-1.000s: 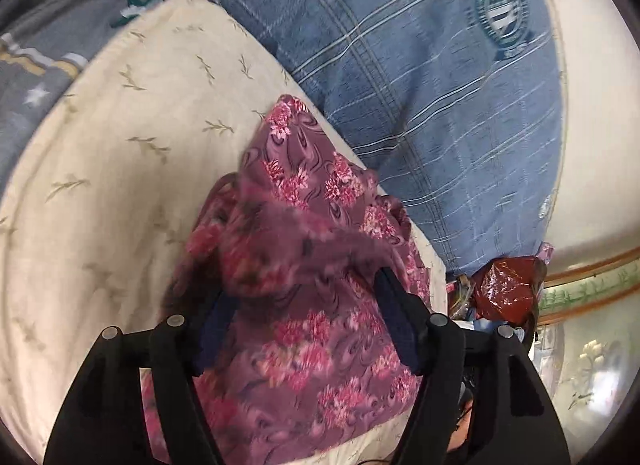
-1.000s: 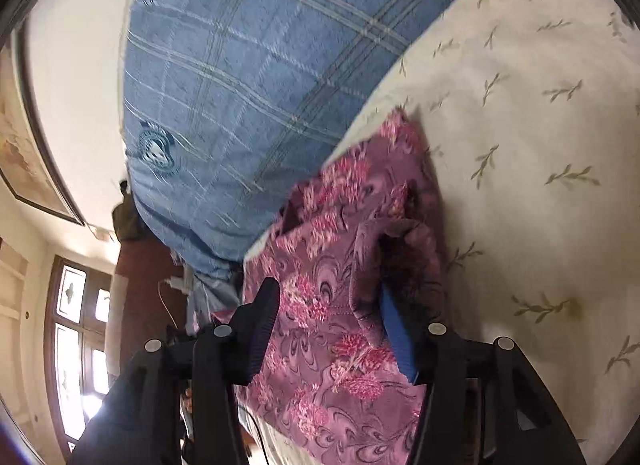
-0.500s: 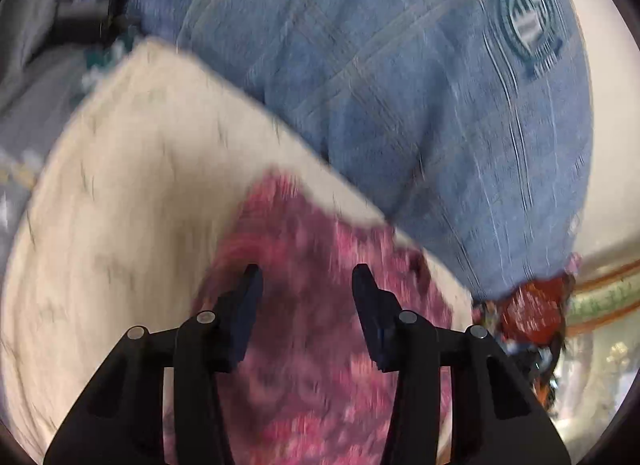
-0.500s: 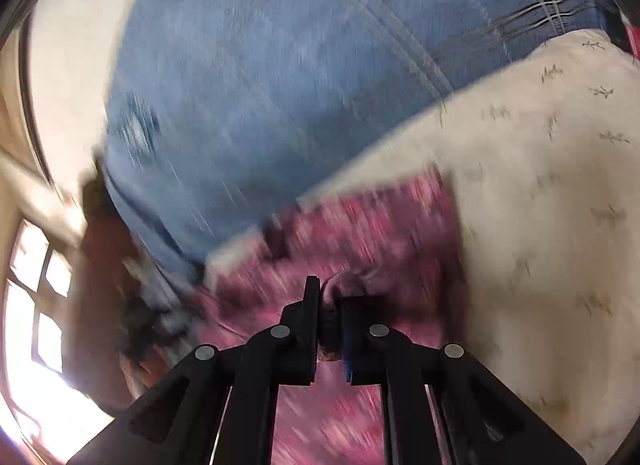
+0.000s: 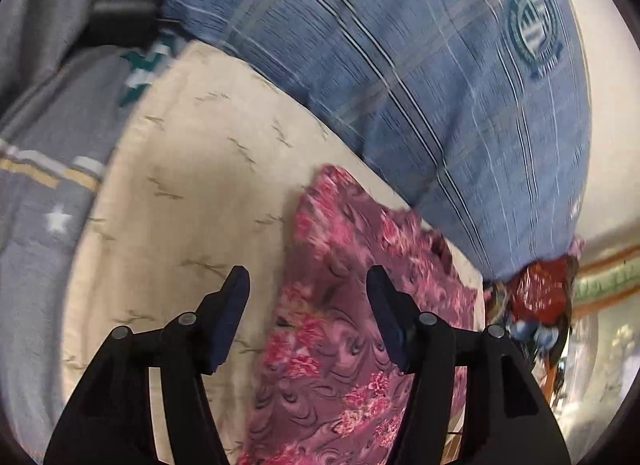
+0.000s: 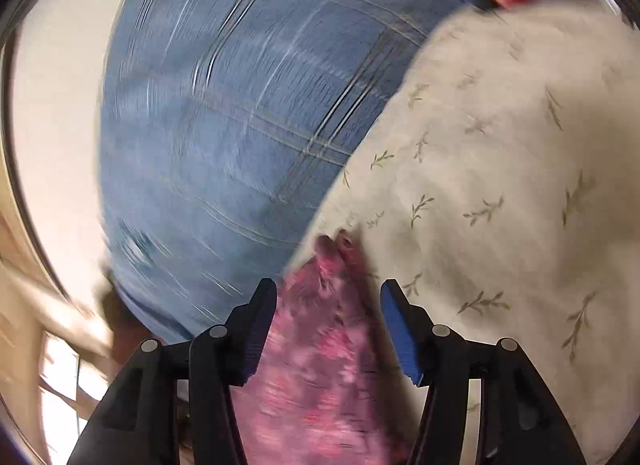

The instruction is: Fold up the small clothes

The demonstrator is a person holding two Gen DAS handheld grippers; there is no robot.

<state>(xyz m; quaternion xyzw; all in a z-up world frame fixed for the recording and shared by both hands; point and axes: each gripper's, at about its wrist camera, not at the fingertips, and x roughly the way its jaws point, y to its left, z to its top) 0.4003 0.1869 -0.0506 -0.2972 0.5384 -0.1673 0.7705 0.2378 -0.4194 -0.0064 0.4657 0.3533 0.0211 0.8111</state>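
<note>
The left gripper (image 5: 308, 285) has its jaws apart and still widening. Its dark pads (image 5: 236, 301) press on nothing. The floral cloth (image 5: 348, 329) lies flat below them, its left edge running up between the two fingers, so the left finger hangs over bare cream sheet (image 5: 192, 185) and the right finger over the cloth. Whether the right pad brushes the fabric cannot be told.

The right gripper (image 6: 328, 293) is likewise parted, its jaws opening. The cloth (image 6: 320, 345) sits between and under its fingers, narrowing to a point just ahead of the tips. The blue pads (image 6: 400, 329) stand clear of it on either side, gripping nothing. The view is blurred.

Beyond both grippers a blue checked pillow (image 5: 440, 85) rests against the sheet's far edge. To the left gripper's left lies a grey blanket (image 5: 36, 193).
</note>
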